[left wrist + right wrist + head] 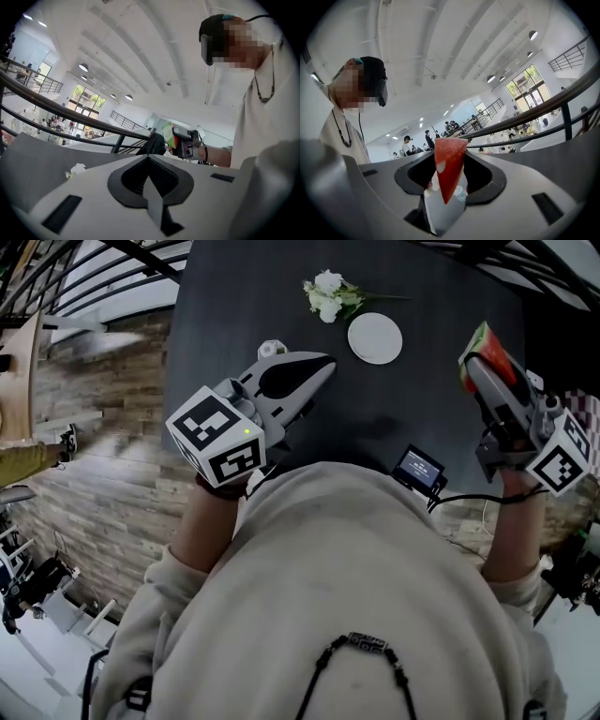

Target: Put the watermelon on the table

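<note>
Above the table (225, 306) and its likely plate (375, 337), right gripper (474, 362) clamps watermelon (449, 164); left gripper (321, 364) fingers (292, 381) touch.

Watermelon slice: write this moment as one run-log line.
right tongs: shut on watermelon slice | watermelon slice: not yet on table | left tongs: shut, empty

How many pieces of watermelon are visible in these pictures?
1. The watermelon wedge is held between the fingers of the right gripper, over the right side of the dark table. No other piece shows, though the person's body hides the near edge.
</note>
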Available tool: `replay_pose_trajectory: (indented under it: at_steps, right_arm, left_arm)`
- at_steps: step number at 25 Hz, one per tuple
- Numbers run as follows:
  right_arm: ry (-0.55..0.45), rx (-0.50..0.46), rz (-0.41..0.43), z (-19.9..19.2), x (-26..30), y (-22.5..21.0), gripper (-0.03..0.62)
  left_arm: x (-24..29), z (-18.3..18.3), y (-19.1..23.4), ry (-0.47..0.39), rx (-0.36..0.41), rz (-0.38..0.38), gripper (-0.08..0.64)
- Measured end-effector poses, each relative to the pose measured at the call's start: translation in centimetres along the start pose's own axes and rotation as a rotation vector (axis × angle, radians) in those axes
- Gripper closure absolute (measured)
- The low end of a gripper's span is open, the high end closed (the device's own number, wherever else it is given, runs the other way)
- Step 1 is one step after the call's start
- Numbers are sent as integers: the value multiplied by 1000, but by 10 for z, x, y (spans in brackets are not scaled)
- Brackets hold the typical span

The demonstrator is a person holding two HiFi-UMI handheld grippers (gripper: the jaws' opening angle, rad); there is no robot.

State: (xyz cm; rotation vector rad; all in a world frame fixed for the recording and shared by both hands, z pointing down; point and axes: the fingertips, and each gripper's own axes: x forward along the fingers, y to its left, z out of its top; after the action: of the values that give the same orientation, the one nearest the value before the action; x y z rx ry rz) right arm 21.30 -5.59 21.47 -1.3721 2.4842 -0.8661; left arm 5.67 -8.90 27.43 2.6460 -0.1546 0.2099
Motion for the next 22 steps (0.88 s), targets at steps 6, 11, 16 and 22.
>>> replay_pose_trajectory:
  at_steps: [6,11,16,22]
  right_arm:
    - [17,19,13,-9,5,-12,396]
    - [34,2,31,-12,16,-15,396]
    - [60,-14,33,-17,24,-21,394]
    - [92,4,31,-27,34,-32,396]
  left_arm:
    - [-3,-10,-2,7,-26,19,563]
    - [-8,-14,-1,-3,-50,16,563]
    - [-7,-21,-3,-1,-58,11,563]
    - [-13,-28,3,-2,-85,32,563]
